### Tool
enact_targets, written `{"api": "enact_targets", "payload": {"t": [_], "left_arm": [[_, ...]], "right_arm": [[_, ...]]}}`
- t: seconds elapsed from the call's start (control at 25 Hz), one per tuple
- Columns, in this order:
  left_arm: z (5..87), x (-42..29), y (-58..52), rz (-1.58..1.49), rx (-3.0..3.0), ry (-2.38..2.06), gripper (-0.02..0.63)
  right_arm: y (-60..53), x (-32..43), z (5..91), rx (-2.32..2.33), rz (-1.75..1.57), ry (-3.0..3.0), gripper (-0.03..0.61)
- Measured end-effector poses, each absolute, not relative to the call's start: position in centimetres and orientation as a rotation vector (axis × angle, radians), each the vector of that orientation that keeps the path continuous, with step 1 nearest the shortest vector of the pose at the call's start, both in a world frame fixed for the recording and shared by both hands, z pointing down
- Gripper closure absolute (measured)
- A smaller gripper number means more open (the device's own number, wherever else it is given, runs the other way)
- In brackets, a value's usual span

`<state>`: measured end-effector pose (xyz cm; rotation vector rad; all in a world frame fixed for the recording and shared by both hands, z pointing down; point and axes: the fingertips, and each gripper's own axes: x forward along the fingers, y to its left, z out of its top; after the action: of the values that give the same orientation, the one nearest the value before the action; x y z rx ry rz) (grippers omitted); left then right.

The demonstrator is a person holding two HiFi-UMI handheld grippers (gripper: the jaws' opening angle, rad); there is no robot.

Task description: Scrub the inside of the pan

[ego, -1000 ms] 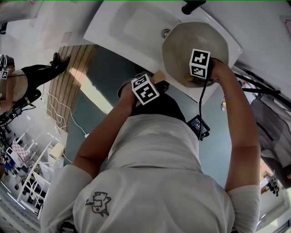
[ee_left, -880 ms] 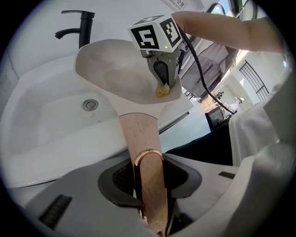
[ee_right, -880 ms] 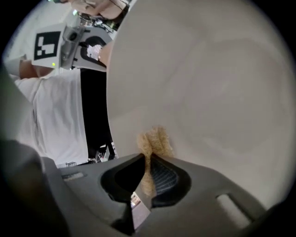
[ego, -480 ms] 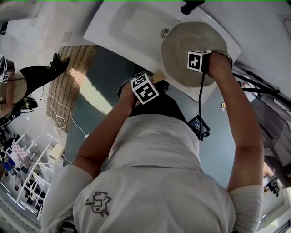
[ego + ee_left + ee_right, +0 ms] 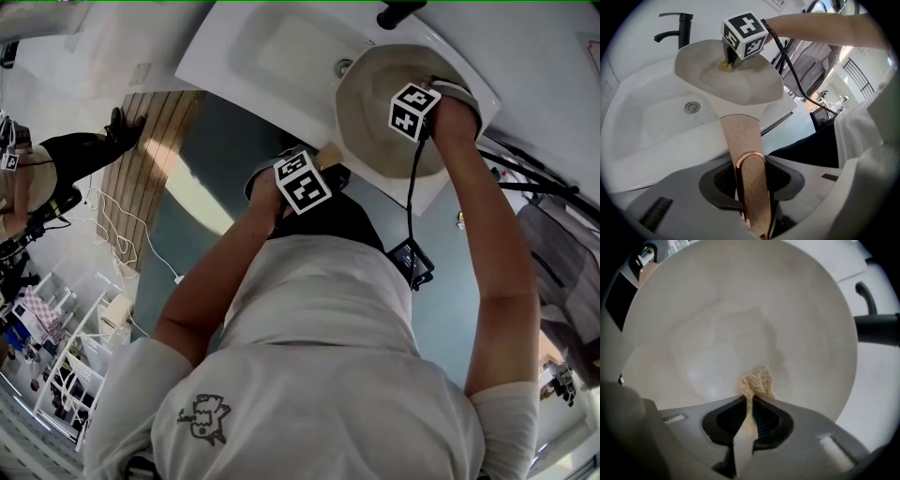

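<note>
Head view: your cream pan (image 5: pixel 370 89) is over the white sink (image 5: pixel 262 56), at the end by the black tap (image 5: pixel 398 13). Your left gripper (image 5: pixel 751 187) squeezes the pan's wooden handle (image 5: pixel 739 136) (tight on both sides). Your right gripper (image 5: pixel 749 411) pinches a tan scrub pad (image 5: pixel 757 380), which touches the pan's inside wall.

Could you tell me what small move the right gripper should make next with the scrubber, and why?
Probably sweep the scrubber toward the middle of the pan: the right gripper pinches it at the side wall, and the left gripper clamps the handle over the sink.
</note>
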<state>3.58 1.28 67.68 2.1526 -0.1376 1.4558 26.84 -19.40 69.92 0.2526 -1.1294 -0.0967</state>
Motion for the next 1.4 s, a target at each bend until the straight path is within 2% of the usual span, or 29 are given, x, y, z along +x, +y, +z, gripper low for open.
{"api": "enact_targets", "payload": {"t": [0.52, 1.16, 1.4], "left_arm": [[67.8, 3.7, 1.1, 1.450, 2.181, -0.171, 0.479], [67.9, 3.5, 1.0, 1.470, 2.181, -0.192, 0.488], [67.9, 3.6, 0.9, 1.481, 2.198, -0.228, 0.488]], "right_arm": [[-21.5, 18.9, 70.0, 0.366, -0.279, -1.458, 0.538], [-11.6, 16.6, 70.8, 0.210, -0.061, -1.606, 0.538], [-7.3, 17.2, 70.6, 0.190, 0.125, -1.596, 0.538]]}}
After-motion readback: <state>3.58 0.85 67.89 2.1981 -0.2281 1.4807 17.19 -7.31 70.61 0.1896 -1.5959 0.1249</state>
